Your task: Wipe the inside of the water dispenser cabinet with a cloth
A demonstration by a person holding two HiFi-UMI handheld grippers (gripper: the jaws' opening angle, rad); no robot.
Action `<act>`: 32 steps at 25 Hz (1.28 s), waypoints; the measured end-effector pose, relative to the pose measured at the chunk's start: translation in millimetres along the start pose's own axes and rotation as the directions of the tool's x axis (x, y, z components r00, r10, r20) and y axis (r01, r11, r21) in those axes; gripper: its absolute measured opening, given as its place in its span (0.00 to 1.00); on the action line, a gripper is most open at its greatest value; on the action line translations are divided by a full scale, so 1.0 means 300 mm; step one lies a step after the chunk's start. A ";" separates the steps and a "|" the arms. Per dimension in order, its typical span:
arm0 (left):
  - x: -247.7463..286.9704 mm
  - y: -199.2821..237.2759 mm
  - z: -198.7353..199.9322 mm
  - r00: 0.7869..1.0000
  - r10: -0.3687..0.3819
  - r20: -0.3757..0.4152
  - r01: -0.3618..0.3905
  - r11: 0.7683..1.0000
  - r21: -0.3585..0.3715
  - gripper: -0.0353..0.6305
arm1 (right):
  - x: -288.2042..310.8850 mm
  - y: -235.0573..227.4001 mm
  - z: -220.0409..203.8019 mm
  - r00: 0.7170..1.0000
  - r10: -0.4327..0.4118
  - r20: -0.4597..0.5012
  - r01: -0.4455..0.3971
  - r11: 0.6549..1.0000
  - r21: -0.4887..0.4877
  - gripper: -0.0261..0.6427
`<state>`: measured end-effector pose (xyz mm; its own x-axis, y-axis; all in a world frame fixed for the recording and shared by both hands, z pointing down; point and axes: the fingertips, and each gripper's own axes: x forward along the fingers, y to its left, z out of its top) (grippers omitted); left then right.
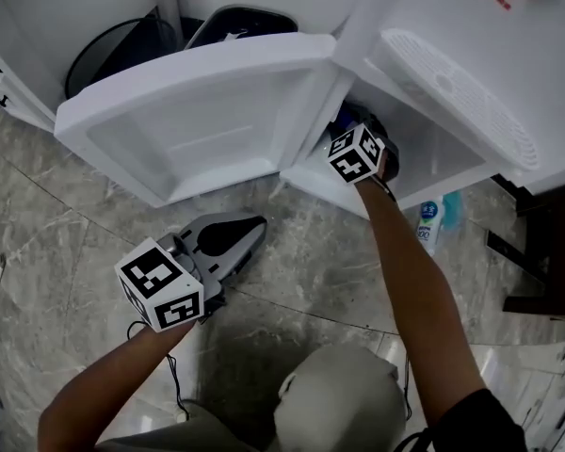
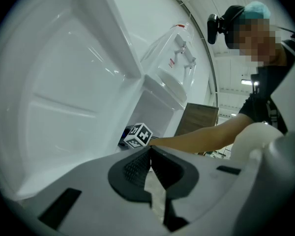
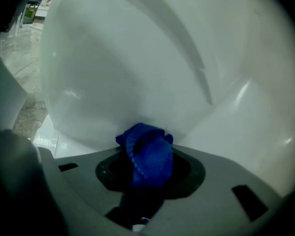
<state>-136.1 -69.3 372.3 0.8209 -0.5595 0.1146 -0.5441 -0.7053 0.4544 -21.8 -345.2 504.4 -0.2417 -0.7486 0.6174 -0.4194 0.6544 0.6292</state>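
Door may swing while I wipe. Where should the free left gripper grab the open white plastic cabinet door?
Probably the raised rim on the near edge of the white plastic cabinet door, coming from the floor side where the left gripper sits. That lip is thin enough to straddle; the recessed panel is flat. Open its shut fingers first.

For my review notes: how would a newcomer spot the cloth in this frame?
Start at the white water dispenser with its door swung open. The right gripper reaches into its cabinet; the cloth is the bunched bright blue fabric pinched between its jaws, the only coloured thing against the white walls.
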 end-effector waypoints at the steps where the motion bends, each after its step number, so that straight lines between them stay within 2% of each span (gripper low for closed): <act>1: 0.007 -0.001 -0.001 1.000 -0.003 -0.002 0.003 1.000 -0.005 0.06 | -0.013 0.010 0.002 1.000 -0.011 0.011 0.011 1.000 -0.006 0.21; 5: 0.032 -0.010 0.022 1.000 -0.013 0.021 0.014 0.999 -0.031 0.06 | -0.060 0.069 0.016 0.998 -0.026 0.064 0.029 0.998 -0.050 0.21; 9: 0.062 -0.026 0.053 0.999 -0.030 0.023 0.030 1.000 -0.004 0.06 | -0.038 0.050 0.011 0.998 -0.019 0.058 0.022 0.998 -0.061 0.22; 13: 0.046 -0.040 0.052 1.000 -0.026 0.013 0.026 1.000 -0.008 0.06 | 0.015 -0.003 0.000 1.000 -0.006 0.026 0.005 1.000 0.015 0.21; 17: 0.047 -0.058 0.075 0.999 -0.019 0.047 0.021 0.999 -0.037 0.06 | 0.011 -0.008 0.005 0.999 -0.005 0.046 0.002 0.998 0.064 0.21; 20: 0.085 -0.128 0.080 0.997 -0.077 0.018 0.076 0.997 0.035 0.06 | -0.028 0.011 0.012 0.996 -0.009 0.087 0.001 0.996 0.088 0.21; 23: 0.108 -0.150 0.084 0.997 -0.082 0.009 0.081 0.994 0.072 0.06 | -0.094 0.007 0.043 0.984 -0.049 0.171 0.019 0.985 0.169 0.22; 25: 0.112 -0.143 0.088 0.997 -0.075 0.016 0.073 0.995 0.068 0.06 | -0.154 -0.036 0.060 0.966 -0.123 0.228 0.057 0.960 0.275 0.22; 27: 0.112 -0.133 0.084 0.998 -0.068 0.012 0.067 0.995 0.069 0.06 | -0.226 -0.103 0.092 0.934 -0.212 0.289 0.088 0.918 0.387 0.22; 29: 0.113 -0.130 0.068 0.997 -0.071 -0.005 0.071 0.994 0.077 0.06 | -0.320 -0.172 0.142 0.880 -0.296 0.372 0.086 0.868 0.489 0.22; 32: 0.107 -0.138 0.056 0.997 -0.076 -0.014 0.077 0.993 0.085 0.06 | -0.473 -0.259 0.212 0.777 -0.422 0.468 0.072 0.797 0.599 0.22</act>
<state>-90.0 -65.4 342.4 0.8623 -0.4980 0.0918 -0.4919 -0.7806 0.3855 -10.7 -296.6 337.8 -0.4205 -0.9073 -0.0068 -0.8761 0.4041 0.2630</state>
